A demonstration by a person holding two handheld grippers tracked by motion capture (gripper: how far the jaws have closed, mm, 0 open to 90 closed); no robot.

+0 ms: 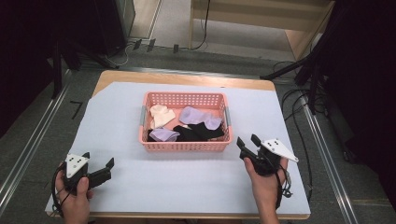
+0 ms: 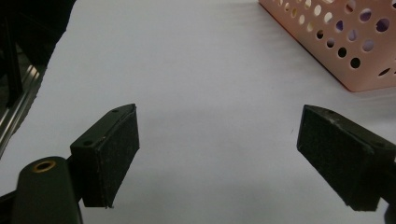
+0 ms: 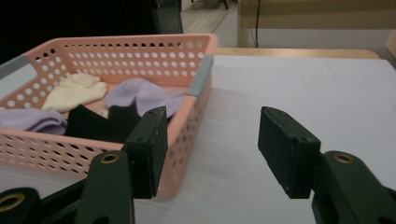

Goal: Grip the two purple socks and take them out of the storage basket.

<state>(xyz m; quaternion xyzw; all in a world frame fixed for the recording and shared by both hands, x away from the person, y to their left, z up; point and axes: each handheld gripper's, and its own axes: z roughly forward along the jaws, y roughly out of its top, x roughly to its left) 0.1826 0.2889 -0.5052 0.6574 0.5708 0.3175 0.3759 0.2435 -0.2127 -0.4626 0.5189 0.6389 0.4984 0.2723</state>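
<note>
A pink perforated basket (image 1: 186,146) stands in the middle of the white sheet. It holds a cream sock (image 1: 161,115), two lilac socks (image 1: 198,115) and black socks (image 1: 198,131). My left gripper (image 1: 99,158) rests low near the sheet's front left corner, open, with bare sheet between its pads (image 2: 219,135). The basket's corner (image 2: 341,42) lies off to its upper right. My right gripper (image 1: 248,139) hovers just right of the basket's front right corner, open and holding nothing (image 3: 212,140). Its left jaw overlaps the basket's near wall (image 3: 140,51), and the cream sock (image 3: 77,91) and black sock (image 3: 100,122) lie beyond.
The white sheet (image 1: 140,186) covers a wooden table (image 1: 187,77). Cables (image 1: 299,107) trail over the floor to the right, beside dark stand legs. Metal rails (image 1: 28,144) run along the floor at the left. A wooden cabinet (image 1: 261,18) stands behind the table.
</note>
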